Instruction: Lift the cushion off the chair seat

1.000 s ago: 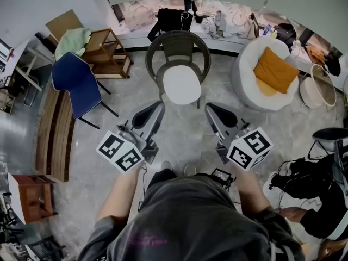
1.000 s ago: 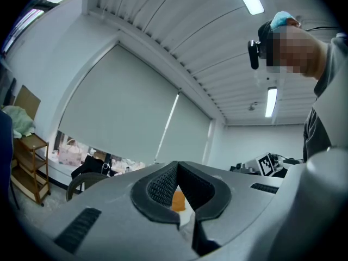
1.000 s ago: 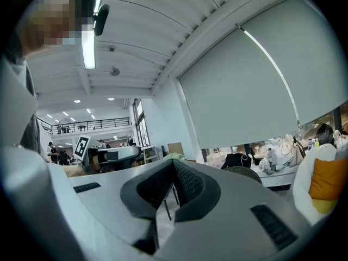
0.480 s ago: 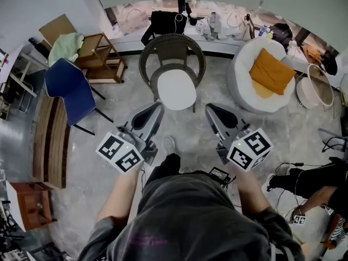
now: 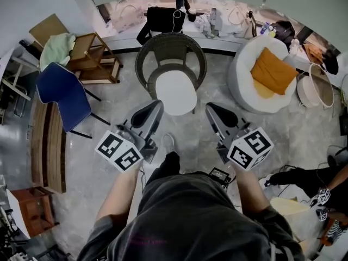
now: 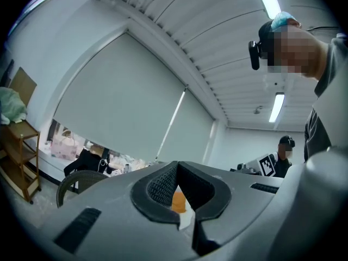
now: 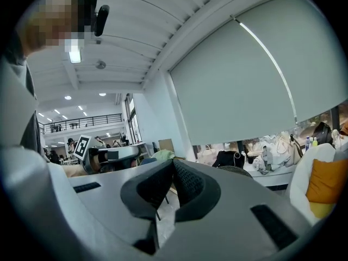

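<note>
A round white cushion (image 5: 175, 92) lies on the seat of a dark wicker chair (image 5: 171, 47) straight ahead in the head view. My left gripper (image 5: 155, 106) is shut and empty, its tip just at the cushion's near left edge. My right gripper (image 5: 211, 110) is also shut and empty, a little to the right of the cushion's near edge. In the left gripper view the closed jaws (image 6: 178, 170) point level past the wicker chair back (image 6: 76, 180). The right gripper view shows its closed jaws (image 7: 173, 166) with floor beyond them.
A white round armchair (image 5: 246, 64) with an orange pillow (image 5: 273, 69) stands at the right. A blue chair (image 5: 58, 93) and a wooden shelf unit (image 5: 89, 53) stand at the left. A black bag (image 5: 161, 18) and clutter line the window ledge. Another person (image 5: 321, 185) sits at the lower right.
Both grippers have come forward toward the wicker chair, which now sits closer in the head view. Their tips have reached the cushion's near edge. Both stay shut.
</note>
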A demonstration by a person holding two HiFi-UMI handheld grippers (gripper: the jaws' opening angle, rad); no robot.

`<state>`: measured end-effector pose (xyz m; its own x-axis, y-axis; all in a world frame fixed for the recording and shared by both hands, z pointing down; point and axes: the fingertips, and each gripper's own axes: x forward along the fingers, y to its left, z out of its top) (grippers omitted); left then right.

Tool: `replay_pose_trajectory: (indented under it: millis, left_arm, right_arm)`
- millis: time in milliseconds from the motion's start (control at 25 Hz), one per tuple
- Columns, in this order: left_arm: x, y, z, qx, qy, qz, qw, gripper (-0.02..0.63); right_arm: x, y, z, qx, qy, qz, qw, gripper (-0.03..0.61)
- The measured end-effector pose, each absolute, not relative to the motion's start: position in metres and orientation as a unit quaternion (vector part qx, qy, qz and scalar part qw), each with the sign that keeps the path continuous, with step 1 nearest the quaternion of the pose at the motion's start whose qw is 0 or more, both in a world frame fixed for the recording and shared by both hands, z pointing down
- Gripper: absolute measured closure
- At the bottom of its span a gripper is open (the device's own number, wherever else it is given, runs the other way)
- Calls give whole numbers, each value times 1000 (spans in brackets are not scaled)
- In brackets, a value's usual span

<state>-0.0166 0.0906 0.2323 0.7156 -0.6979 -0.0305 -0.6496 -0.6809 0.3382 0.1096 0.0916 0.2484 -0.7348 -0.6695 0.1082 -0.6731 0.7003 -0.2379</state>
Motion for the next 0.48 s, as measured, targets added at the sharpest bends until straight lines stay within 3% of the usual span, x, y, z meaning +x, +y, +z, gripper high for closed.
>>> replay_pose_trajectory:
  millis: [480]
  left_arm:
    - [-56,-20,261,911,-359,-66,193,604]
  right_arm:
    - [72,-17,278,376,-910,170,27,569]
